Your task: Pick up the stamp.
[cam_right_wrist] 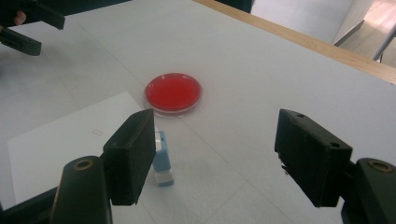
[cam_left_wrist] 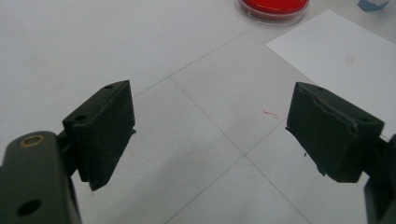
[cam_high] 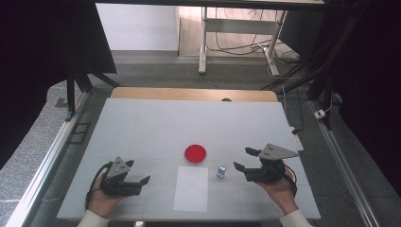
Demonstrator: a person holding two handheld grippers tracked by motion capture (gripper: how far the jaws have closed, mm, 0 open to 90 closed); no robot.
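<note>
At the left of the worktop (cam_high: 142, 123) the person's left hand (cam_high: 101, 198) holds the left gripper (cam_high: 142, 181) low over the white surface, its fingers (cam_left_wrist: 105, 130) pointing toward the middle. They stand wide apart with nothing between them; in the left gripper view bare worktop with thin seam lines fills the gap. The grey three-cornered plate sits on top of that gripper.

Just to the right of it lies a white sheet of paper (cam_high: 191, 188), flat, near the person's edge of the worktop. Beyond the sheet's far end, close to it, sits a round red dish (cam_high: 195, 153), a shallow clear dish with red filling, resting flat.

Right of the sheet's far corner and near the dish stands a small blue block (cam_high: 221, 171), upright on the worktop, pale blue with a lighter base. In the right gripper view it stands just beside and partly behind one finger, apart from the sheet, and whether it touches that finger I cannot tell.

Further right, the right hand (cam_high: 280, 190) holds the right gripper (cam_high: 245, 160), aimed leftward at the block and dish. Its fingers (cam_right_wrist: 133, 154) are also spread wide and grip nothing. The block stands just ahead of them, not between the pads.
</note>
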